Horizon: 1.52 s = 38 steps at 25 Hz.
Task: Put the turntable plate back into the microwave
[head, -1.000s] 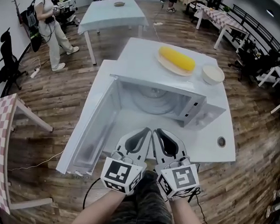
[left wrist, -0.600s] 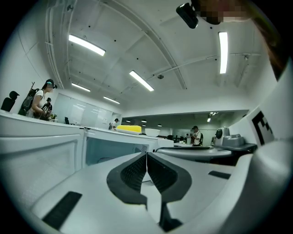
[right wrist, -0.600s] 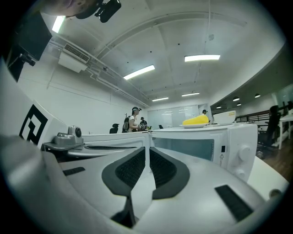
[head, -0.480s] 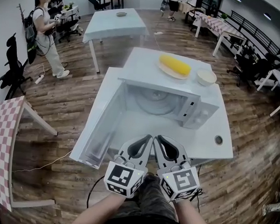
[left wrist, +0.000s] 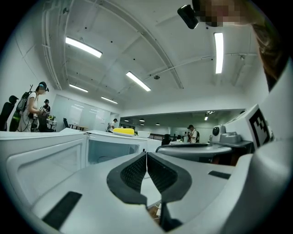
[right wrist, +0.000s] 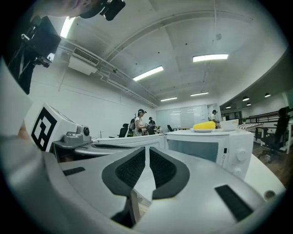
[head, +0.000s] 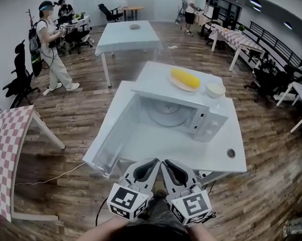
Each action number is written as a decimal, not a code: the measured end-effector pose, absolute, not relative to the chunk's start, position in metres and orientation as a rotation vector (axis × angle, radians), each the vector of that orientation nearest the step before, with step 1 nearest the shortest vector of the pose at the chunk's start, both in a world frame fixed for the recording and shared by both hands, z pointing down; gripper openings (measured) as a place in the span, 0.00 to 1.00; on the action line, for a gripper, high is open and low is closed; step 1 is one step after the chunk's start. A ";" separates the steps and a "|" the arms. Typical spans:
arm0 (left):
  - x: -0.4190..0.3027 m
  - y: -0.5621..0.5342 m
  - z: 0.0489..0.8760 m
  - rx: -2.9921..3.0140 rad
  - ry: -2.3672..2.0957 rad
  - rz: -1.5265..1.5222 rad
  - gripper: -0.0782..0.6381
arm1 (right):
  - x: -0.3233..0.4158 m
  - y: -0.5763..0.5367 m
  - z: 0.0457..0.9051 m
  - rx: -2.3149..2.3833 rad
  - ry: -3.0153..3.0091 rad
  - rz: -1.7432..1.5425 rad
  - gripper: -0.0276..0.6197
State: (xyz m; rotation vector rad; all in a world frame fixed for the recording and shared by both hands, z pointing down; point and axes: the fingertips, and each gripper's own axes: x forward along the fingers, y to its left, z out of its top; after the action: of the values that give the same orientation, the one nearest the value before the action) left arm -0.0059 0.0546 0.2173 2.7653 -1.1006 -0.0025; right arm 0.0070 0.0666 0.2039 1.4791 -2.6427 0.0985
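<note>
Distance is what the coming move turns on: we hold both grippers low and close to the body, near the front edge of the counter [head: 190,153]. The microwave [head: 212,127] stands well ahead of them with its mouth turned toward us. Its door [head: 105,140] stands swung out ahead and to the left of the left gripper [head: 152,166]. That leaves the straight line from the right gripper [head: 169,166] into the cavity free.

The turntable plate [head: 166,113] shows as a round disc lying flat on the cavity floor, well apart from both grippers and about equally far from each. As we judge it, the plate is already in place, and little is left but perhaps the door.

The left gripper's jaws are pressed together with nothing between them. The right gripper's jaws are drawn in to a thin slit, also on nothing. Neither gripper touches the microwave.

Farther ahead, on the microwave's top, sit a yellow item [head: 185,78] and a bowl [head: 215,89].
</note>
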 end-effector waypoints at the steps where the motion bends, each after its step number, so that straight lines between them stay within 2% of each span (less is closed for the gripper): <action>1: -0.006 0.058 0.216 2.767 -1.105 0.002 0.13 | 0.007 0.071 0.202 1.475 -2.644 0.088 0.11; 25: -0.020 0.116 0.236 2.624 -1.146 -0.025 0.13 | 0.004 0.132 0.225 1.432 -2.661 0.200 0.11; 38: -0.003 0.107 0.246 2.511 -1.104 -0.067 0.13 | 0.012 0.123 0.228 1.347 -2.670 0.255 0.11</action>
State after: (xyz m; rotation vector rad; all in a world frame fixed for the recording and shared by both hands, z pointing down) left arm -0.0034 0.1068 0.2456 2.5109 -1.1043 -0.0670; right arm 0.0118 0.1230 0.2278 1.3468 -2.6705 0.2551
